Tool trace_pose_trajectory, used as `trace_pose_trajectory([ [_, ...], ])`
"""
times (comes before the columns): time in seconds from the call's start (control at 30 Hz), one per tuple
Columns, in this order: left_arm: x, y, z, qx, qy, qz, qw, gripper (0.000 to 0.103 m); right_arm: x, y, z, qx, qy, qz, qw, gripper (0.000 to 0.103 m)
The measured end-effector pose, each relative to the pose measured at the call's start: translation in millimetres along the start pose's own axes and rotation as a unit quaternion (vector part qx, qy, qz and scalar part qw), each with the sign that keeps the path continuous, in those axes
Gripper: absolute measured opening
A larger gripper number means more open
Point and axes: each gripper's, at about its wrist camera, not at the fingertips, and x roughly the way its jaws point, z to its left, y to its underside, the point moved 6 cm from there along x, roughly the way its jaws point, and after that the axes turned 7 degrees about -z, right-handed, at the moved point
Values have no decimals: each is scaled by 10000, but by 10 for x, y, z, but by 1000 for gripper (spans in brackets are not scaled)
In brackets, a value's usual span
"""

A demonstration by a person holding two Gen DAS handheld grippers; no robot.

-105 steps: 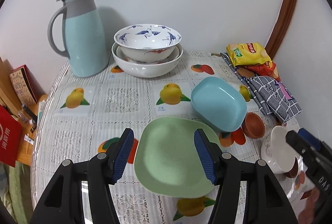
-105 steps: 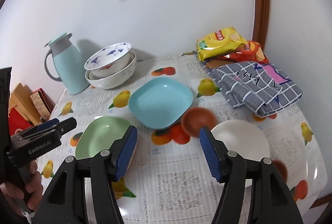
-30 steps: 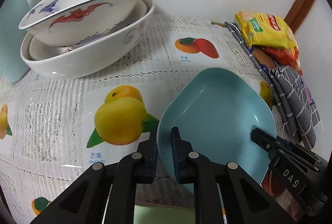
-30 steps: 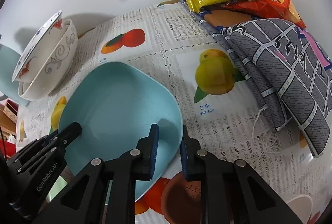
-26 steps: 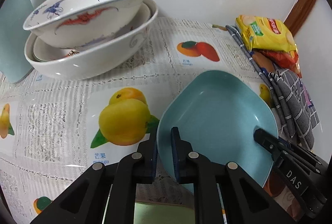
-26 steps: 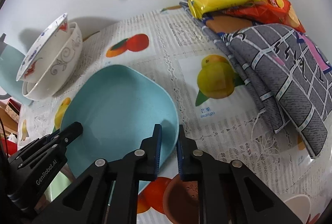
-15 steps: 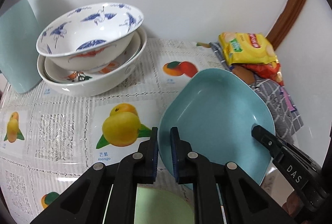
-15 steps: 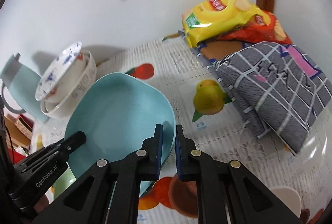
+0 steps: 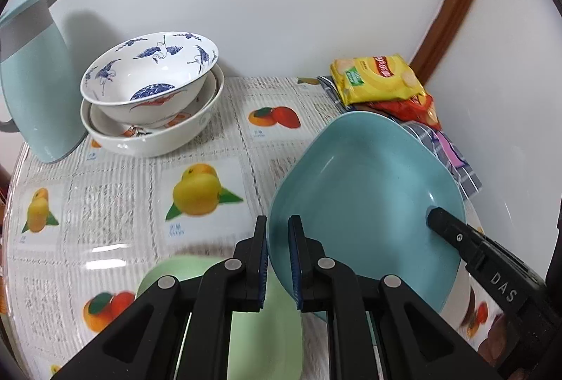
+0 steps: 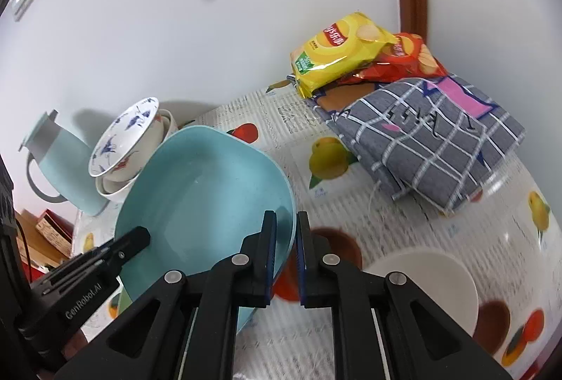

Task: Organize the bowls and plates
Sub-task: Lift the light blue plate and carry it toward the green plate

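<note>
Now the blue plate (image 9: 368, 204) is lifted clear of the tablecloth (image 9: 116, 204), raised since a second ago. Left gripper (image 9: 277, 260) and right gripper (image 10: 286, 250) each clamp opposite rims. Judged next: stack it on the green plate (image 9: 260, 327) below.

Bright, even indoor light; fisheye-bent edges, motion-blurred tablecloth (image 9: 116, 214).

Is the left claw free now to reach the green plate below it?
Probably not. The left claw is shut on the blue plate rim, shared with the right claw; the green plate lies below, unobstructed.
</note>
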Motion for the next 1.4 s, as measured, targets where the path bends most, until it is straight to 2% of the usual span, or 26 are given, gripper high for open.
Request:
trace_pose_trajectory([
  [0.4, -582, 463, -13, 300, -14, 67, 9995, 11, -634, 546, -1, 269, -33, -45, 9996, 10],
  [0.67, -1005, 677, -69, 284, -15, -125, 9995, 11, -1040, 807, -28, 206, -11, -174, 9996, 10],
  [0.97, -1320, 884, -186, 101, 20, -269, 9996, 11, -1429, 891, -91, 71, -148, -309, 9994, 10],
  [1.4, -1480, 922, -137, -31, -80, -260, 9996, 11, -1570, 943, -50, -48, -310, -288, 9991, 10],
])
